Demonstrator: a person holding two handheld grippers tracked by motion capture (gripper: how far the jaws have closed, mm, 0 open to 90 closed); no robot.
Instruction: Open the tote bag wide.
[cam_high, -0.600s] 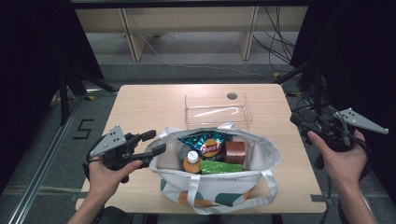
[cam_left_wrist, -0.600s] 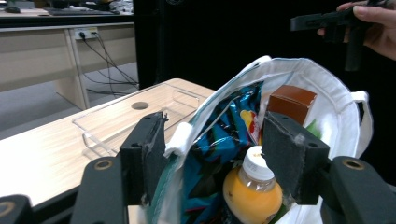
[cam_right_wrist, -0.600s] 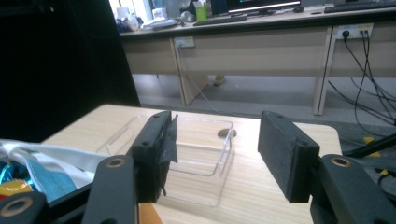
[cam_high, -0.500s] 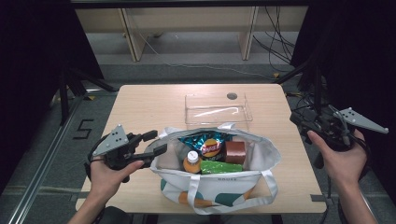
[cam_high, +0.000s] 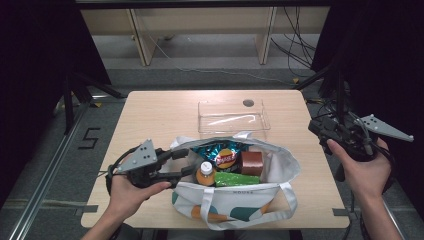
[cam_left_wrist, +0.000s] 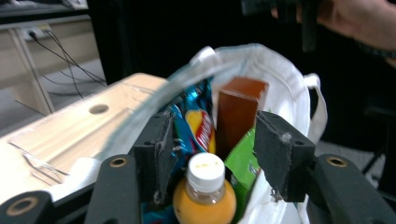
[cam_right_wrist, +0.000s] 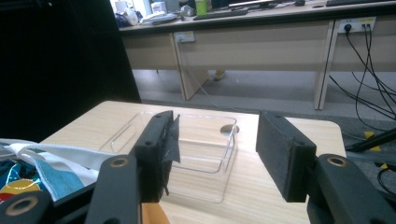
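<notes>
1. Contents of the white fabric tote bag (cam_high: 235, 200) with teal and orange patches came to four: one orange-juice bottle with a white cap (cam_high: 204, 173), one blue crisp packet (cam_high: 220, 153), one brown rectangular box (cam_high: 251, 162) and one green foil packet (cam_high: 236, 179).
2. The bag stood at the near edge of the light wooden table (cam_high: 150, 115), roughly midway along it.
3. One clear plastic tray (cam_high: 233, 116) sat just behind the bag, towards the far edge, beside a small round hole in the tabletop.
4. The left gripper (cam_high: 182, 164) lay level in the person's left hand (cam_high: 131, 192) near the near-left corner, its jaws reaching over the bag's left rim, one on each side of it.
5. Its jaws stood moderately apart and pressed on nothing.
6. The right gripper (cam_high: 320, 129) was held raised off the right edge of the table by the right hand (cam_high: 361, 167), pointing towards the tray, jaws likewise apart and empty.
7. The left gripper view looked straight into the bag: the bottle (cam_left_wrist: 204, 193) sat low between the jaws, with the brown box (cam_left_wrist: 238, 114) upright behind it.
8. The right gripper view showed the tray (cam_right_wrist: 187, 154) framed between the jaws, and a corner of the bag (cam_right_wrist: 42, 163) at lower left.
</notes>
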